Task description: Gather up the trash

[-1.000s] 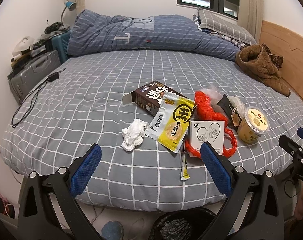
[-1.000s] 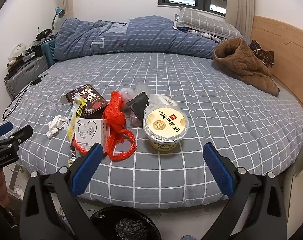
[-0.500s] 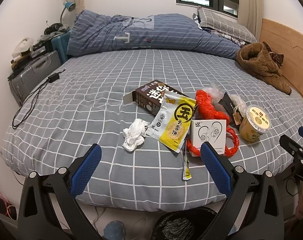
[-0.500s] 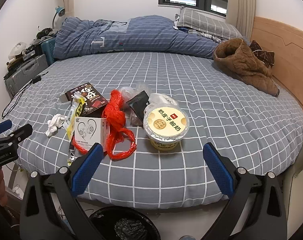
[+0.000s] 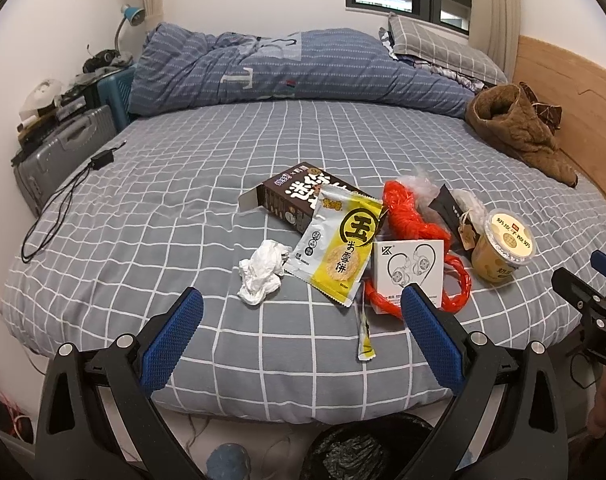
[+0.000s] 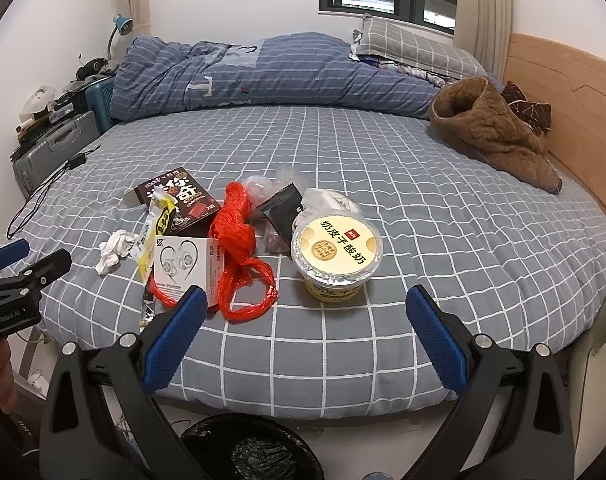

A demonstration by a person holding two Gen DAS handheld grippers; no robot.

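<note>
- One left gripper [image 5: 303, 304] is held above the near edge of the bed [image 5: 183, 200]; its two blue-padded fingers [image 5: 171, 340] are spread wide and nothing is held between them.
- One right gripper [image 6: 303, 304] is held likewise at the near edge, its two fingers [image 6: 435, 336] wide apart and empty.
- The trash is gathered in one cluster on the grey checked sheet, near the front edge, ahead of both grippers.
- One crumpled white tissue [image 5: 261, 272] is seen at the left end of the cluster, just beside the wrapper.
- One yellow-and-white snack wrapper [image 5: 339, 248] is laid partly over one dark brown box [image 5: 291, 196] with an open end flap.
- One white earphone box [image 5: 409, 270] is set on one red plastic bag [image 5: 407, 216], whose loops are seen on both sides of it.
- One thin yellow sachet [image 5: 365, 334] is laid nearest the edge, below the wrapper.
- One black packet [image 6: 283, 208] and some clear plastic [image 6: 259, 184] are seen behind the red bag.
- One yellow yogurt cup [image 6: 337, 252] with a sealed lid is stood upright at the right end of the cluster.
- One bin [image 6: 247, 452] with a black liner is placed on the floor, below the bed edge.
- One brown coat [image 6: 495, 132] is left by the headboard, well apart from the trash.
</note>
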